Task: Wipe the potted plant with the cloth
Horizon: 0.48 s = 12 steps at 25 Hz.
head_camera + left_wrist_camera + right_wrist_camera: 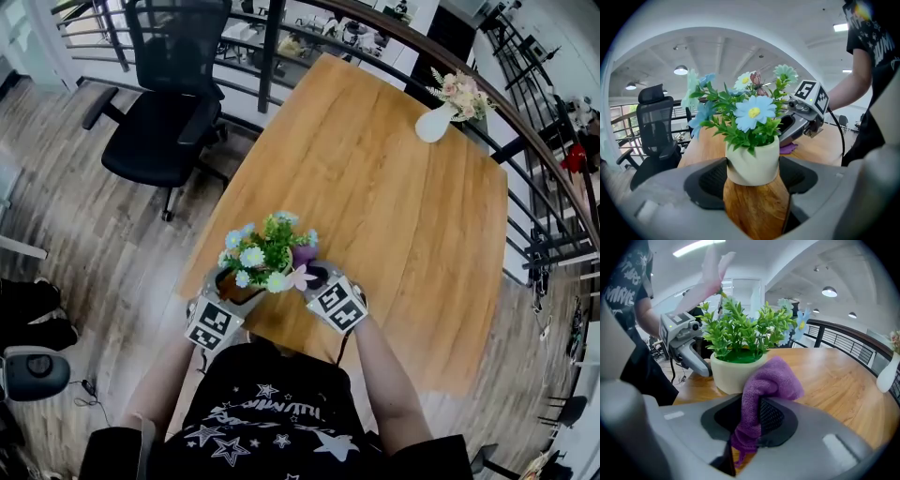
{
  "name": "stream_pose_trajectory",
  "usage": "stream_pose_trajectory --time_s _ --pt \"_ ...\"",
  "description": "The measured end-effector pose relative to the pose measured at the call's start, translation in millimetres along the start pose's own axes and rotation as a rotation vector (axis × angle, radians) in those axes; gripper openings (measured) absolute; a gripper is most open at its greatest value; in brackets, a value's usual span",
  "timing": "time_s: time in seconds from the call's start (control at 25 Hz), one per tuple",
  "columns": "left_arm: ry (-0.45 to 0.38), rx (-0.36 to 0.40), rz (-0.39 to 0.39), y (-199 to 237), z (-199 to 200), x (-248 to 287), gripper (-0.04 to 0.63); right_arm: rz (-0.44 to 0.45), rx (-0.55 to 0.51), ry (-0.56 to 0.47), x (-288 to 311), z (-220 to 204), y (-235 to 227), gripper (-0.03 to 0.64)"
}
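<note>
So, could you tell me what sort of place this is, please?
Most likely an open-plan office, perhaps on a mezzanine: a black office chair stands beside a long wooden table, with a railing beyond them.

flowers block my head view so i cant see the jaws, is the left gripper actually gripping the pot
Observer: Yes. In the left gripper view, the left gripper is shut on the potted plant, with a pad on each side of the white pot.
Operator: ok and does the right one have the cloth
Observer: Yes. The right gripper is shut on the purple cloth, which bunches up above the jaws.
Operator: is it on the leaves
Observer: No. The bunched end sits low by the pot's side, below the leaves. I cannot tell whether it touches the pot.
</note>
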<state>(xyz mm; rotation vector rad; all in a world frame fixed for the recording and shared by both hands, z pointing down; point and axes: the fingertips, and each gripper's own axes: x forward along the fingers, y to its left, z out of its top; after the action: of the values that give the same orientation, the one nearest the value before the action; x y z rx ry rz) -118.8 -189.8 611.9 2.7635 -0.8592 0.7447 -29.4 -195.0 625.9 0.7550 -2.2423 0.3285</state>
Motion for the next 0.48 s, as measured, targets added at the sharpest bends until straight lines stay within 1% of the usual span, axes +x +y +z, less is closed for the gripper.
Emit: stream_pose_trajectory --time_s 0.2,0.32,0.48 --pt "0.000 -0.045 0.065 2.4 -0.1 5.4 0.356 0.044 0.043 -0.030 3.3 -3.0 13.8 0.083" --pt "0.017 -0.061 0.086 2.9 0.7 5.0 0.356 0.057 0.057 -0.052 4.9 -2.5 19.4 0.083" --pt "0.028 -0.084 0.123 5.3 2.3 5.0 0.356 0.105 0.074 -0.076 6.5 2.6 29.6 0.083"
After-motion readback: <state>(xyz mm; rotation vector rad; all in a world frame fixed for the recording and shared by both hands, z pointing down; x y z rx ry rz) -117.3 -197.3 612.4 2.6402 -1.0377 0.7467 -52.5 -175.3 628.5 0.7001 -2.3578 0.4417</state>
